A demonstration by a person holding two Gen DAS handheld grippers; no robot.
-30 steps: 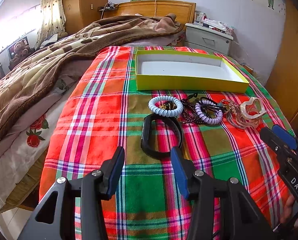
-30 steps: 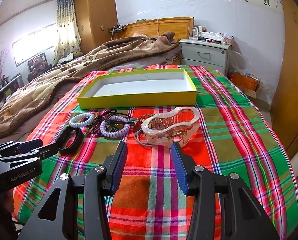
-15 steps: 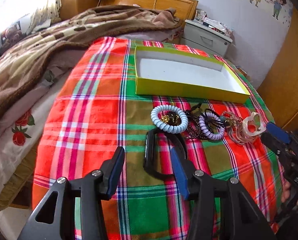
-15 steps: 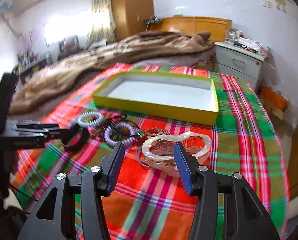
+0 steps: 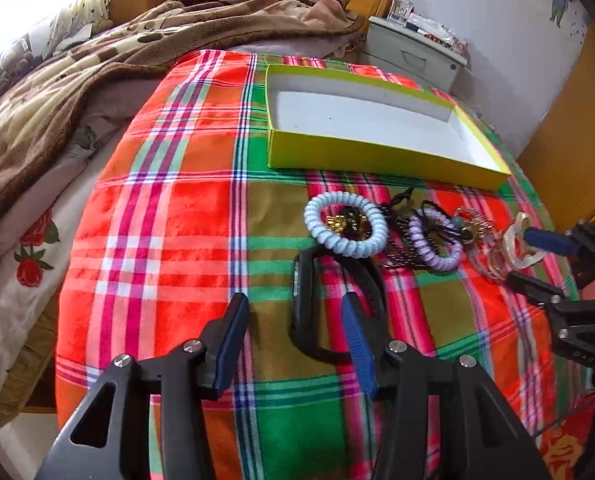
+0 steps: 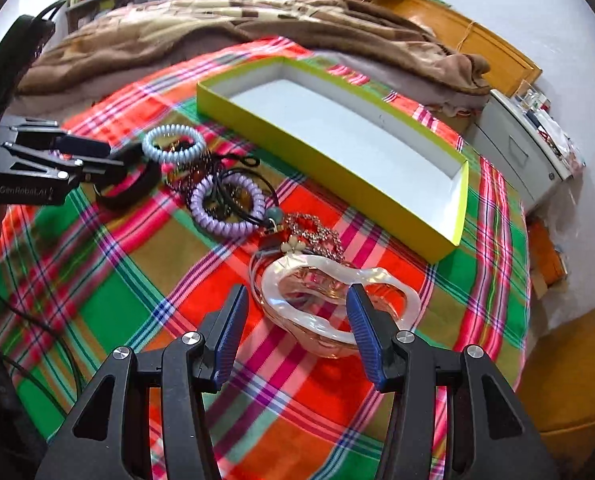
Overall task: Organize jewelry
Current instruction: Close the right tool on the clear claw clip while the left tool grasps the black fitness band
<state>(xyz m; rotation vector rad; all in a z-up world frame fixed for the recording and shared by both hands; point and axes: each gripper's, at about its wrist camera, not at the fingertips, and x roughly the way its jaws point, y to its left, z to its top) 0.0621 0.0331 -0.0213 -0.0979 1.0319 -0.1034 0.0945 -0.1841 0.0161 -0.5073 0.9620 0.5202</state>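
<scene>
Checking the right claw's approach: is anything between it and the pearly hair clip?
Nothing visible. The open right claw already straddles the near end of the hair clip, with only plaid cloth beneath.

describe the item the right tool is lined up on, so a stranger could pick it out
Start at the yellow box on the plaid bedspread. A row of accessories lies before it. At the end nearest the right tool sits a pearly white hair claw, the only rigid, glossy looped shell among coils and beads.
</scene>
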